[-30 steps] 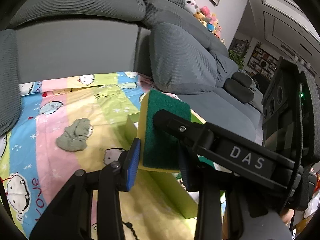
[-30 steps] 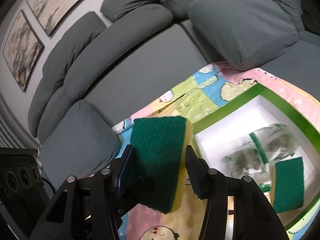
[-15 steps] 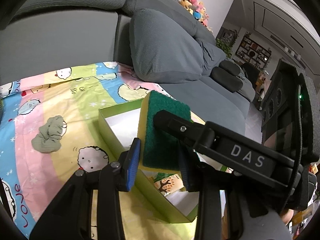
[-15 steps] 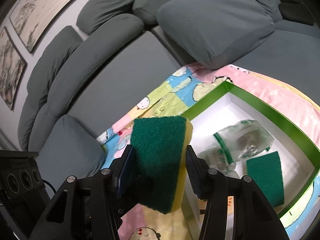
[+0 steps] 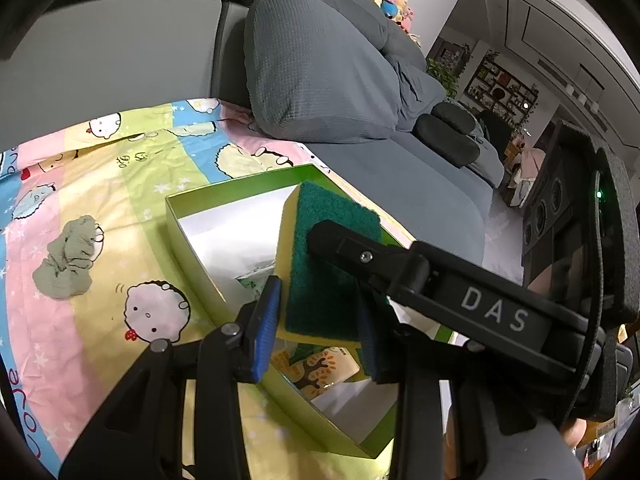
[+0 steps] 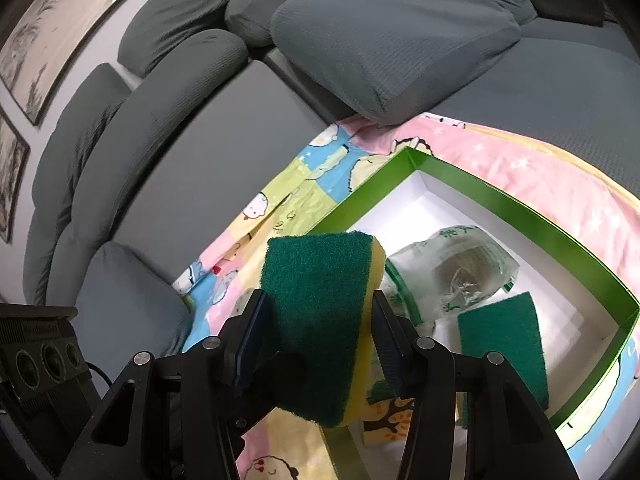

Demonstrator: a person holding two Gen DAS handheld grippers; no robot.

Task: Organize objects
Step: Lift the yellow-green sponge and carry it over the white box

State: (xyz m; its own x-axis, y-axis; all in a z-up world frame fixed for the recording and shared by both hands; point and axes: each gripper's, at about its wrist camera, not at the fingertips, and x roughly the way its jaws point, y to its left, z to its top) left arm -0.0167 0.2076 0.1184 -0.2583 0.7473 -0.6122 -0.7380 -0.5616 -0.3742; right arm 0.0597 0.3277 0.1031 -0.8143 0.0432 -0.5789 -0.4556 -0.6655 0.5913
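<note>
My left gripper (image 5: 316, 312) is shut on a green-and-yellow sponge (image 5: 324, 256) and holds it above the open green box (image 5: 192, 248). My right gripper (image 6: 316, 336) is shut on a second green-and-yellow sponge (image 6: 316, 308), above the near left corner of the same green box (image 6: 520, 208). Inside the box lie a clear plastic bag (image 6: 456, 276), a flat green sponge (image 6: 504, 344) and a packet with a tree picture (image 5: 320, 368). The right gripper's black arm (image 5: 460, 292) crosses the left wrist view.
The box sits on a cartoon-print blanket (image 5: 100, 184) spread over a grey sofa. A crumpled grey-green cloth (image 5: 68, 264) lies on the blanket left of the box. Large grey cushions (image 6: 384, 36) stand behind the box.
Both grippers have moved in over the green box with their sponges still held. The box now shows larger and nearer in both views, and its contents show more fully.
</note>
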